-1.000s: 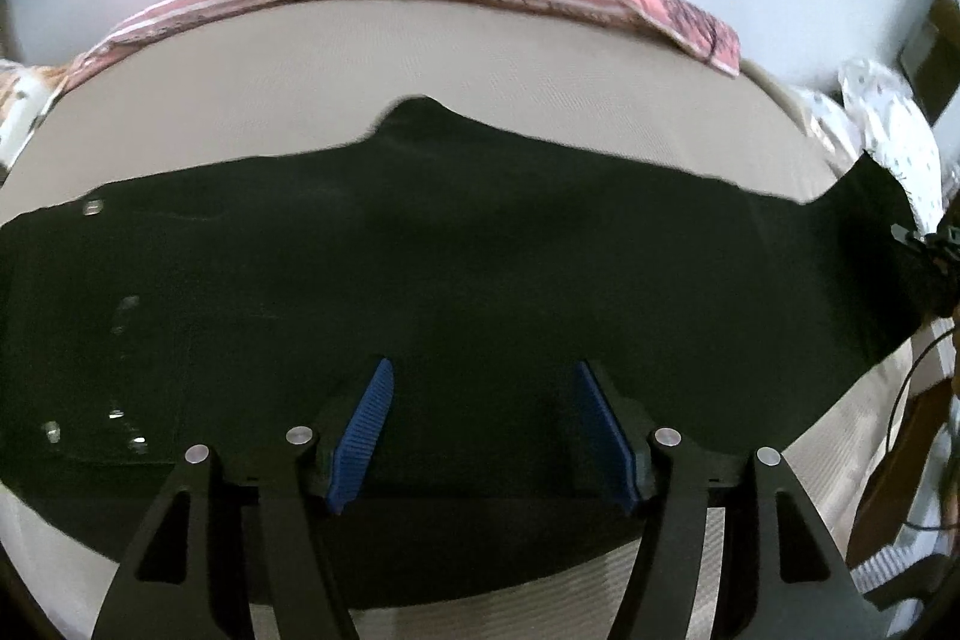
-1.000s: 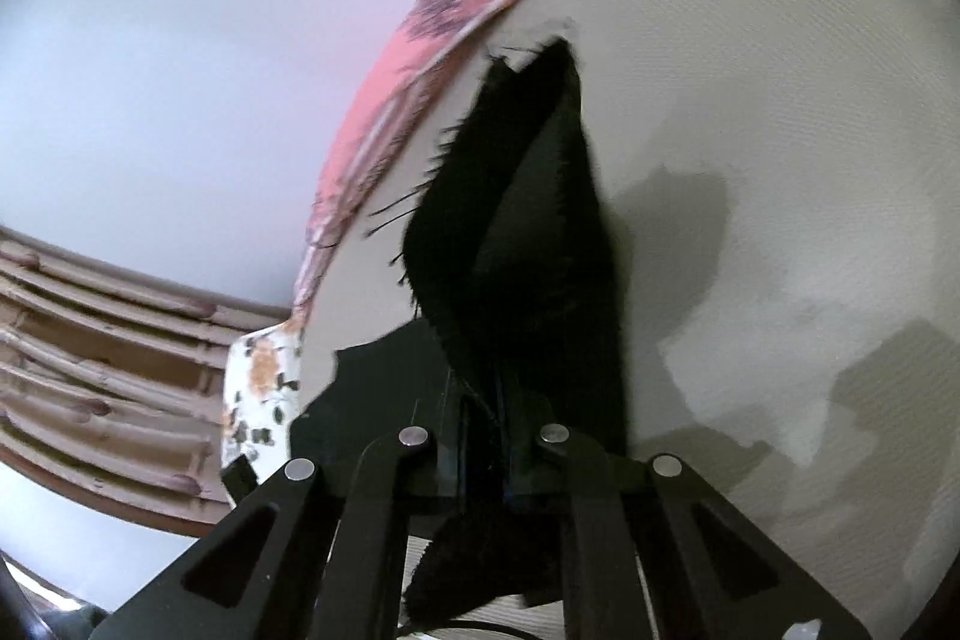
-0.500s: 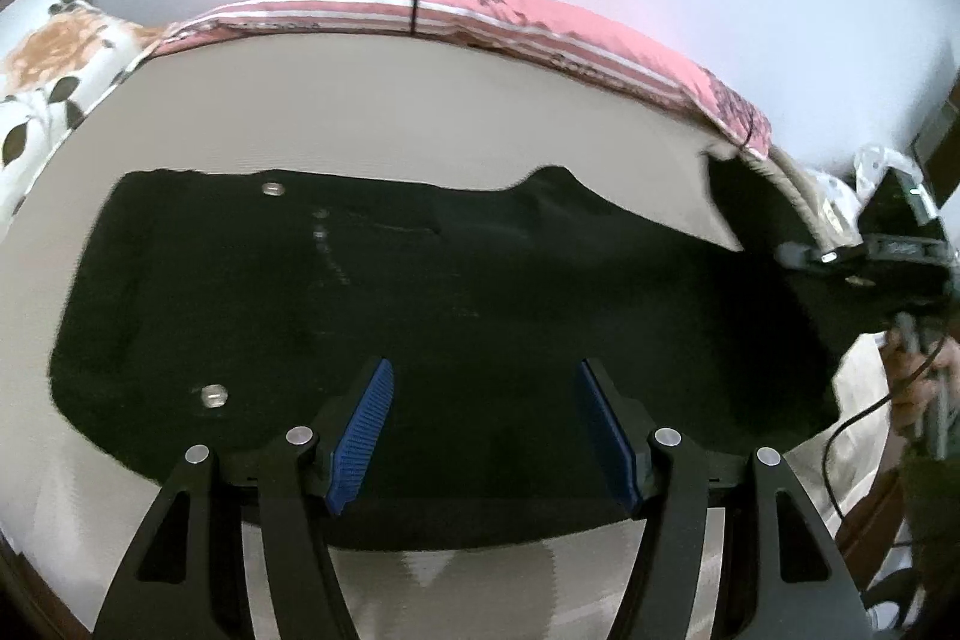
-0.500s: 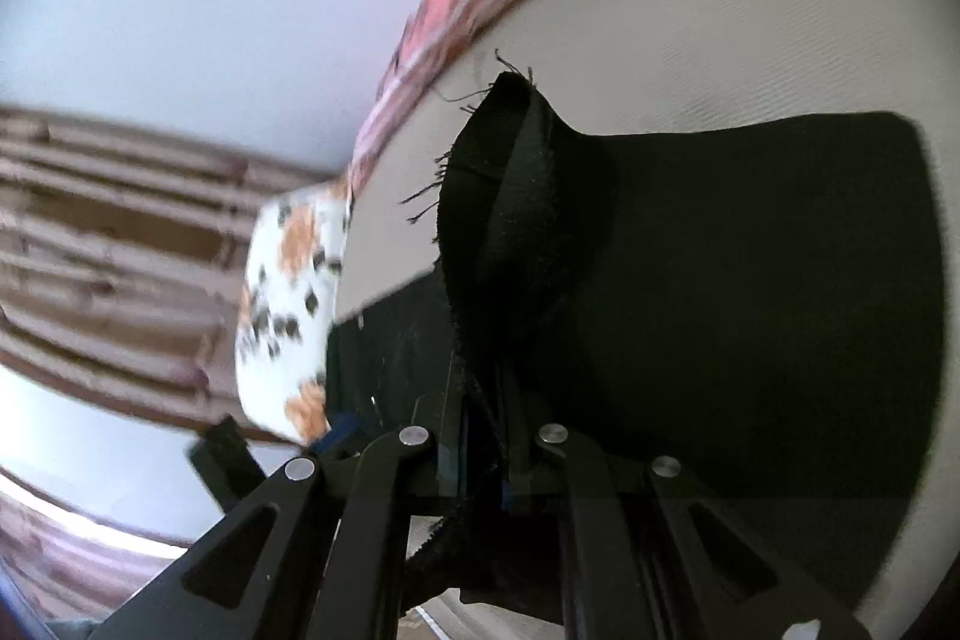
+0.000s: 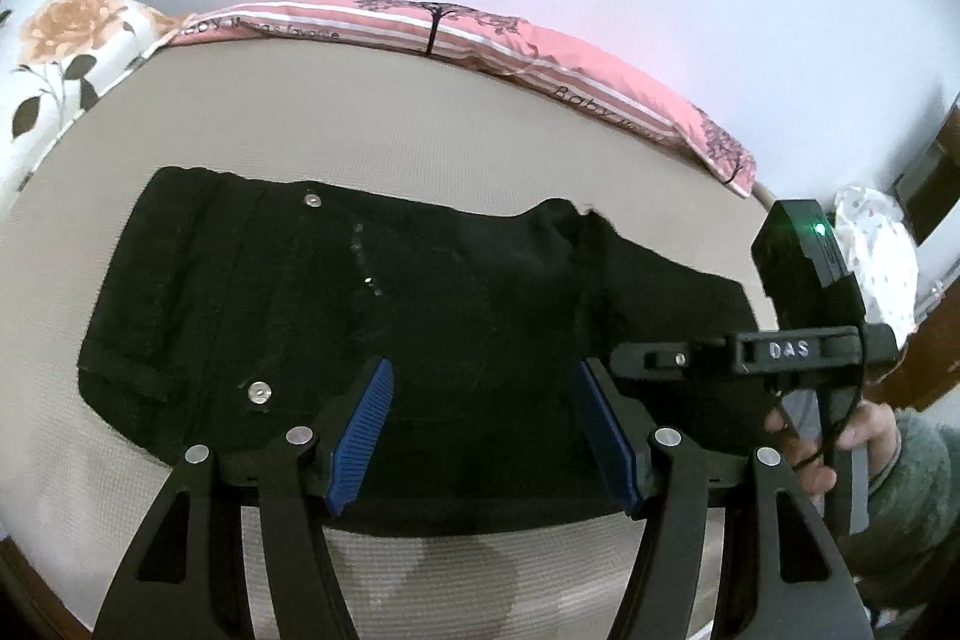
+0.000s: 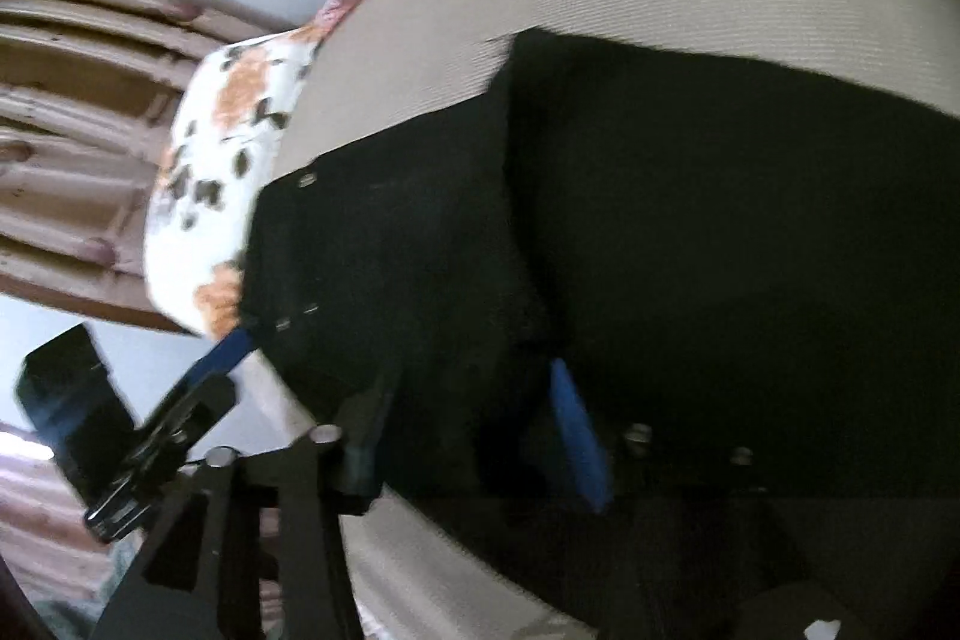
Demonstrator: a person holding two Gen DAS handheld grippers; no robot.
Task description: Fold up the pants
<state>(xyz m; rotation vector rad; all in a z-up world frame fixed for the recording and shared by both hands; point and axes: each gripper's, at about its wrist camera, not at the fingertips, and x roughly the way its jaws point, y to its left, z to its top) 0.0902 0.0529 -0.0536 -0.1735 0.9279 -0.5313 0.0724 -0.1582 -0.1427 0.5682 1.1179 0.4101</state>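
Black pants point(image 5: 372, 316) lie on the beige bed, waistband with metal buttons at the left, the leg end folded over onto the right part point(image 5: 648, 292). My left gripper point(image 5: 483, 430) is open and empty, just above the pants' near edge. My right gripper point(image 5: 624, 361) reaches in from the right over the folded layer. In the blurred right wrist view the pants point(image 6: 690, 232) fill the frame and my right gripper point(image 6: 474, 430) is open, its blue pads point(image 6: 576, 430) spread apart with no cloth between them. The left gripper point(image 6: 222, 358) shows at the lower left there.
A pink striped pillow point(image 5: 480, 40) lies along the far edge of the bed point(image 5: 420, 130) against the wall. A floral pillow point(image 5: 54, 52) sits at the left, and a wooden headboard point(image 6: 72, 112) behind it. A white patterned cloth point(image 5: 876, 250) lies at the far right.
My right gripper carried the pant leg end leftward over the rest, laid it down and opened, letting it go. My left gripper stayed open and pulled back, showing the whole waistband.
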